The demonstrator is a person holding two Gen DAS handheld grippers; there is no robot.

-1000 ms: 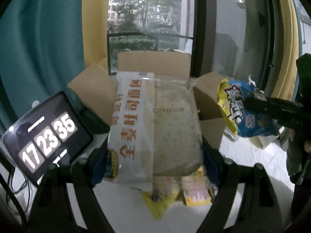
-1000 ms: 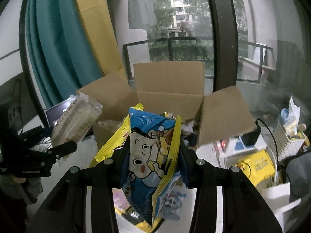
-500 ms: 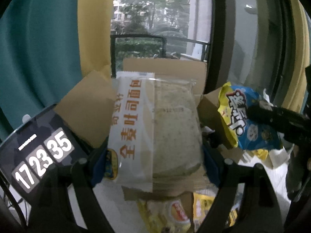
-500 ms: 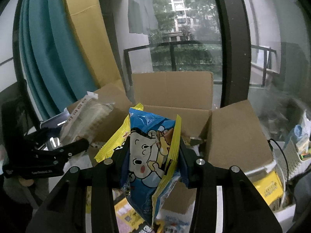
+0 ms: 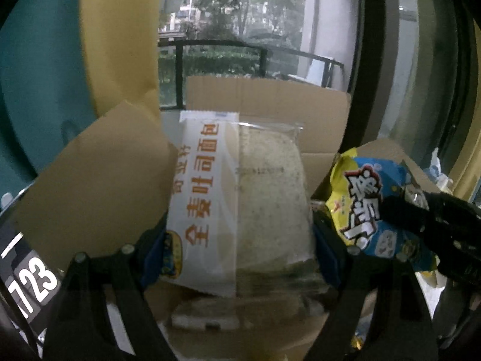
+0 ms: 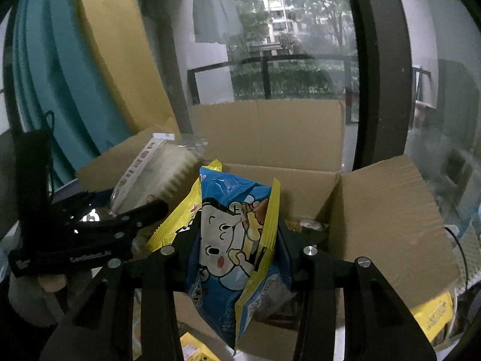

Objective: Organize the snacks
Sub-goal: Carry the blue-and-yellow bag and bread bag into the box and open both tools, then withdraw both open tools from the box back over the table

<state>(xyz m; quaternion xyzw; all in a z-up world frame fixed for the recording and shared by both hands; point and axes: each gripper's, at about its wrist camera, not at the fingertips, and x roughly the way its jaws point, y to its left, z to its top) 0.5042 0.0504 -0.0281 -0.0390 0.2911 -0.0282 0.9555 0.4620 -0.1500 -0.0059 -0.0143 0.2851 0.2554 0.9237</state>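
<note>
My left gripper (image 5: 239, 240) is shut on a clear and white bag of sliced bread (image 5: 240, 201) with orange print, held over the open cardboard box (image 5: 267, 102). My right gripper (image 6: 236, 246) is shut on a blue and yellow snack bag (image 6: 231, 240) with a cartoon face, held over the same box (image 6: 270, 132). The snack bag shows in the left wrist view (image 5: 372, 207) at the right, and the bread in the right wrist view (image 6: 153, 177) at the left. The two bags hang side by side, close together.
The box flaps (image 6: 387, 216) stand open on all sides. A tablet clock (image 5: 27, 279) sits at the left. Yellow snack packs (image 6: 433, 316) lie beside the box at the right. A window and curtains (image 6: 60, 69) are behind.
Both grippers have moved forward with their bags, from in front of the box to over its opening. The box now fills more of each view.
</note>
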